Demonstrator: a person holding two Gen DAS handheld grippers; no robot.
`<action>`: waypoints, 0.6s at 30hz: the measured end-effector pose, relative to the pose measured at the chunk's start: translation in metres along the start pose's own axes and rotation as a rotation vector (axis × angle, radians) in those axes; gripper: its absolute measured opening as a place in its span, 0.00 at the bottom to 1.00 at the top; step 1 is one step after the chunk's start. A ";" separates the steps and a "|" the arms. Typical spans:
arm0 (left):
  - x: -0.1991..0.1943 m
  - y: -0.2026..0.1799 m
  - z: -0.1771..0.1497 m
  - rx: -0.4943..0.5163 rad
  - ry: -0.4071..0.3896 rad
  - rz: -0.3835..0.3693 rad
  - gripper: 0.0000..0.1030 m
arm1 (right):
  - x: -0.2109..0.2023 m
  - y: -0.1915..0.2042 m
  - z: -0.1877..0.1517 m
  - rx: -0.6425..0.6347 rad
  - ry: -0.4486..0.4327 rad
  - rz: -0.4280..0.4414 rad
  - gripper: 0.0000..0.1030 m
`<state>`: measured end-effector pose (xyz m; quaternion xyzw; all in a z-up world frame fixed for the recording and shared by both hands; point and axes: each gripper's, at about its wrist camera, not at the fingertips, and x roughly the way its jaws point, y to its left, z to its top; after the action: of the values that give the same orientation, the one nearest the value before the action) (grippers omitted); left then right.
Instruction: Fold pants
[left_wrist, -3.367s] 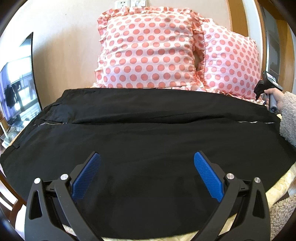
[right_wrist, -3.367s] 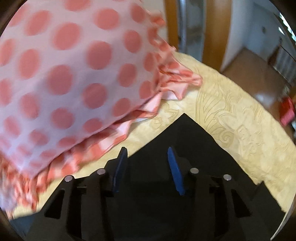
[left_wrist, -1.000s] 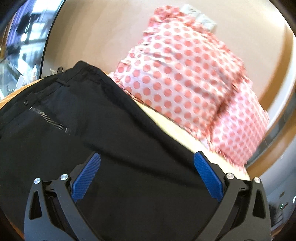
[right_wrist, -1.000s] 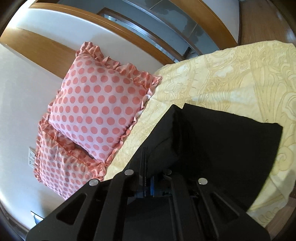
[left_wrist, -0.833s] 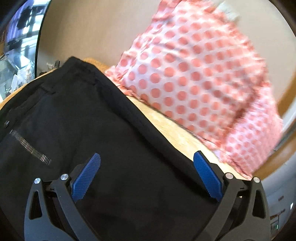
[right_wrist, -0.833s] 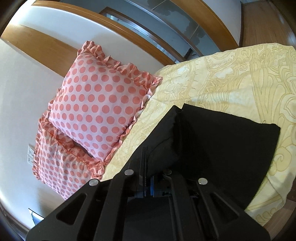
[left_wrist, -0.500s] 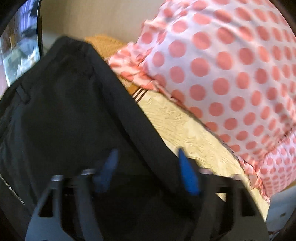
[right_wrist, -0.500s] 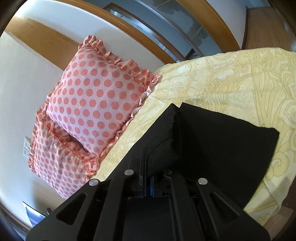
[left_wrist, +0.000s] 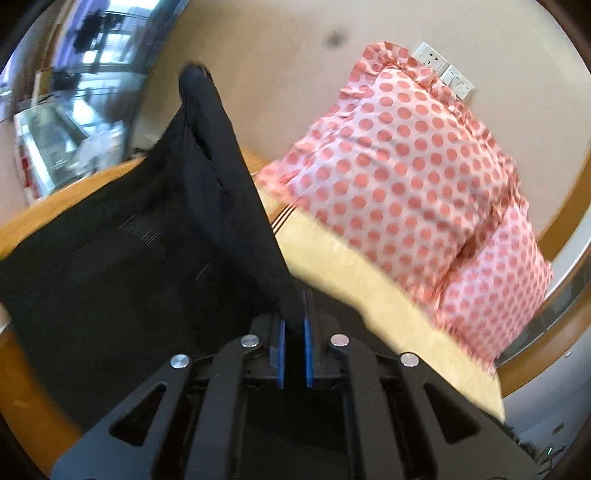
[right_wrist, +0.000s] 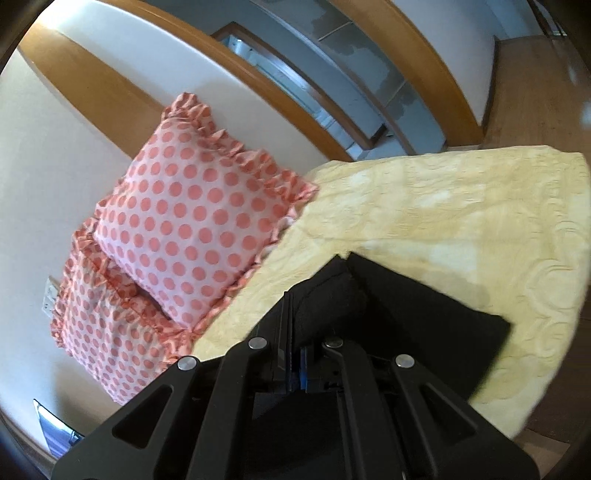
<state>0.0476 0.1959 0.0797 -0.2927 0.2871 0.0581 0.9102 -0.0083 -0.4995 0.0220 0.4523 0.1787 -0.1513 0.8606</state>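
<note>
Black pants (left_wrist: 147, 258) lie on a yellow bedspread (left_wrist: 351, 280). In the left wrist view my left gripper (left_wrist: 294, 325) has its jaws closing on the pants' far edge near the waist. The fabric sits pinched between the blue pads (left_wrist: 281, 350), and a ridge of cloth rises from them toward the wall. In the right wrist view my right gripper (right_wrist: 295, 350) is shut on a bunched edge of the pants (right_wrist: 424, 325) at the leg end. The flat leg end spreads to its right on the bedspread (right_wrist: 443, 206).
Two pink pillows with red dots (left_wrist: 406, 166) lean on the wall behind the pants; the right wrist view also shows these pillows (right_wrist: 192, 221). Wall sockets (left_wrist: 443, 70) sit above them. A wooden floor (right_wrist: 535, 74) lies beyond the bed's far edge.
The left gripper moved to the pants' far edge, went from wide open to shut on it and raised the cloth. The right gripper stayed shut on the leg end and drew back slightly.
</note>
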 end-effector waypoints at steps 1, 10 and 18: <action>-0.006 0.010 -0.019 -0.007 0.007 0.027 0.07 | 0.000 -0.004 -0.001 0.006 0.006 -0.010 0.02; -0.019 0.054 -0.083 -0.076 0.057 0.107 0.10 | 0.001 -0.032 -0.012 0.075 0.052 -0.055 0.03; -0.021 0.056 -0.083 -0.093 0.050 0.098 0.22 | 0.004 -0.044 -0.017 0.134 0.091 -0.058 0.03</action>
<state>-0.0260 0.1966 0.0085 -0.3217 0.3205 0.1085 0.8843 -0.0262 -0.5102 -0.0206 0.5100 0.2201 -0.1671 0.8146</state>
